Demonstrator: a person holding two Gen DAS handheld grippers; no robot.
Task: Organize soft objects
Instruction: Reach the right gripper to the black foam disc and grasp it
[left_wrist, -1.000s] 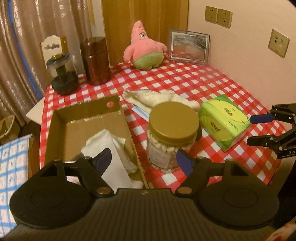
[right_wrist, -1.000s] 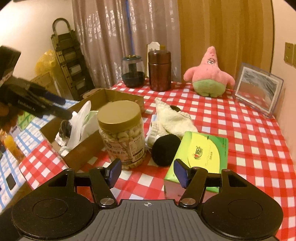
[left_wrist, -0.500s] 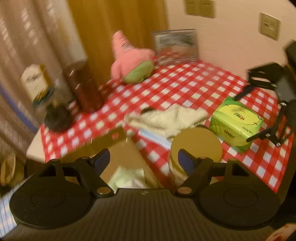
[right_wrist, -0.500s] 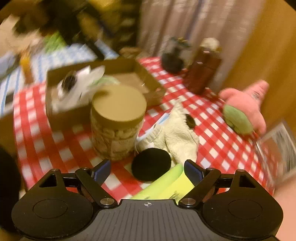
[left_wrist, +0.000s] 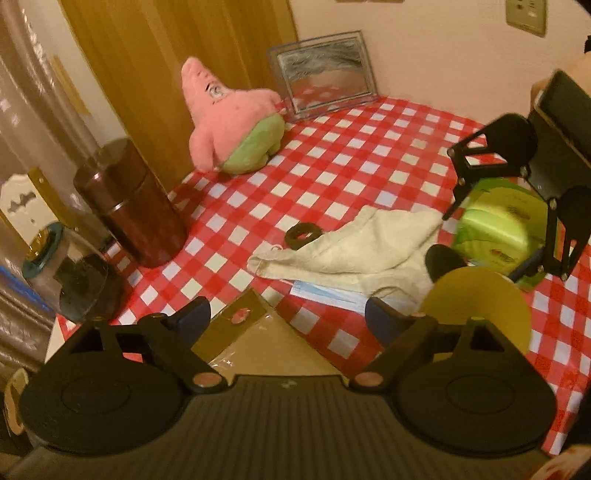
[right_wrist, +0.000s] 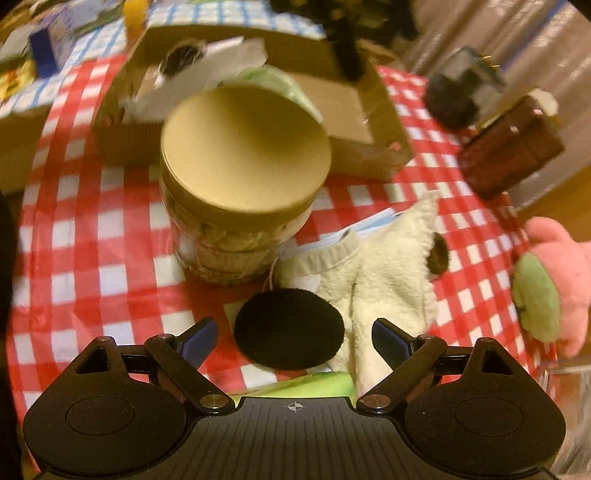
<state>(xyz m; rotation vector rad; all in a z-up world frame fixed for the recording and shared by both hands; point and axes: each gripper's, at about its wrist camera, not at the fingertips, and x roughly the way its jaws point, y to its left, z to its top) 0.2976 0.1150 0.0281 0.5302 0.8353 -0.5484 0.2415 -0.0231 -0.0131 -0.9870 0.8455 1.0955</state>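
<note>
From the left wrist camera, the left gripper (left_wrist: 286, 315) is seen with its fingers wide apart and nothing between them. It is held above the corner of the cardboard box (left_wrist: 258, 343). Past it, a cream towel (left_wrist: 354, 251) is spread on the red checked tablecloth (left_wrist: 332, 162), with a blue face mask (left_wrist: 325, 295) tucked under its edge and a black hair tie (left_wrist: 302, 234) beside it. A pink starfish plush toy (left_wrist: 236, 125) is sat far back, near a picture frame (left_wrist: 323, 74). The right gripper (left_wrist: 517, 206) is seen over the green tissue pack (left_wrist: 495, 229). The writing on the pack is too blurred to be read.

From the right wrist camera, the right gripper (right_wrist: 293, 339) is seen with its fingers apart and empty. A round black puff (right_wrist: 290, 328) is lined up right between them, touching the towel (right_wrist: 388, 273). A gold-lidded jar (right_wrist: 240, 155) is stood just behind. White cloth (right_wrist: 207, 77) is already laid in the box (right_wrist: 351, 110). The jar label cannot be read.

The step in hand looks like a reach for the puff. Next, the fingers need to be lowered around it and closed gently, and the jar should not be bumped.
</note>
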